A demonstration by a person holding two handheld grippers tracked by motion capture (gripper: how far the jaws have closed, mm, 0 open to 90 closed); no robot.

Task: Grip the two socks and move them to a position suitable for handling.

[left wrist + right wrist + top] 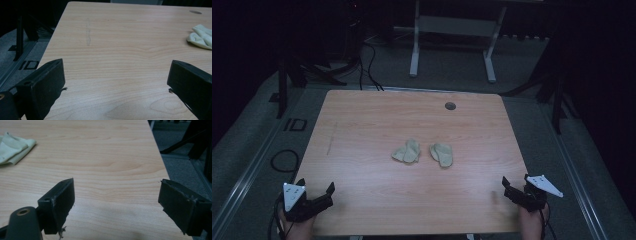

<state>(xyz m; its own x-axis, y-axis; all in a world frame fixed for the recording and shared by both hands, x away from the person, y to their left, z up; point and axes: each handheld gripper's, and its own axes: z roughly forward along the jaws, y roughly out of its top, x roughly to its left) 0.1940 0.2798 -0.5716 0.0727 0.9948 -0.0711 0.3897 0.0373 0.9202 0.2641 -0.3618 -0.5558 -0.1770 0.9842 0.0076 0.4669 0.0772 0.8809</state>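
One marking reads: black letters "ID" on the grey floor strip [294, 124] left of the wooden table [362, 115] (partly cut off in the left gripper view).

The high view is looking forward and down from above the near edge of the table [362, 120], taking in the whole top and the floor beyond. The left gripper view is sitting low and close over the near left part of the table [112, 50], facing toward the far edge between its own two black jaws. The right gripper view is sitting equally low over the near right part of the table [107, 152], facing toward the far right corner. Both gripper views are sharing the tabletop with the high view; each is catching a pale cloth bundle [201, 37] [13, 148] at its frame edge.
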